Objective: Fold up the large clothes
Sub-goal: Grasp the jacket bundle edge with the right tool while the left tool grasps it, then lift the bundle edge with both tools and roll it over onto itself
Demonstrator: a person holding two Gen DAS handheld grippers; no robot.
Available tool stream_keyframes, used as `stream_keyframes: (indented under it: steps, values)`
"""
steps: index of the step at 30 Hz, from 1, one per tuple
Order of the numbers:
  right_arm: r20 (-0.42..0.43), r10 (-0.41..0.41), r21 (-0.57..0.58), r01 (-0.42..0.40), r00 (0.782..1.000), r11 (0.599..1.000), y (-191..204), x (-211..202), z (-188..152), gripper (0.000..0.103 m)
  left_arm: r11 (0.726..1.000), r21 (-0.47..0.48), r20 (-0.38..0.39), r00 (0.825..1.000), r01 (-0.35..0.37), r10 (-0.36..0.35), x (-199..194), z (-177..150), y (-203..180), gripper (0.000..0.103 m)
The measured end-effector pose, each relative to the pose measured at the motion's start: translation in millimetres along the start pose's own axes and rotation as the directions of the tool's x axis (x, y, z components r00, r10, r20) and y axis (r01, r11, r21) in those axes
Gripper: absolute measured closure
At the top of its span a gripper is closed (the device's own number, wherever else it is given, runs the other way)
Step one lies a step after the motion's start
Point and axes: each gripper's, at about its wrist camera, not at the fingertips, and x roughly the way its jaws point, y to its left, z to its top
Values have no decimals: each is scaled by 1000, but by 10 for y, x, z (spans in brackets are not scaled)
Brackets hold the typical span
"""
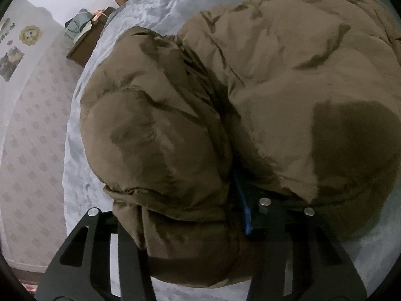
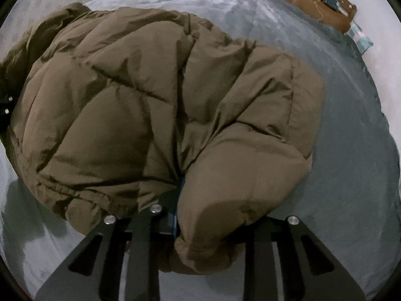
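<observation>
A brown puffer jacket (image 1: 263, 80) is lying bunched on a grey-blue bedspread (image 1: 160, 5). The left gripper (image 1: 175, 223) is pinching a padded fold of it near the hem between its jaws. The right gripper (image 2: 215, 228) is likewise clamping a puffy fold. A small wooden table (image 1: 85, 47) is standing beside the bed.

Both wrist views steeply downward, close — share brown jacket (image 1: 225, 100) (image 2: 150, 100) on bed.

The brown puffer jacket (image 1: 250, 87) buries both tongs' tips; its far side runs off the left wrist view's right edge.
</observation>
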Motion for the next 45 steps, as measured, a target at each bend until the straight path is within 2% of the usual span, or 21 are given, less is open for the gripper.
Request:
stream_keyframes:
  steps: [18,27,45]
  values:
    - [10,-36,-29,36,999,999,53,-116,-72,80,1000,21,-2,1000,-5,5,-12,-121,-65,63]
    - [14,-45,-36,45,999,998,80,-117,-75,80,1000,24,1,1000,-11,10,-23,-82,-108,63]
    - [13,-52,-31,53,999,998,98,-75,-70,80,1000,10,7,1000,-24,24,-58,-231,-97,63]
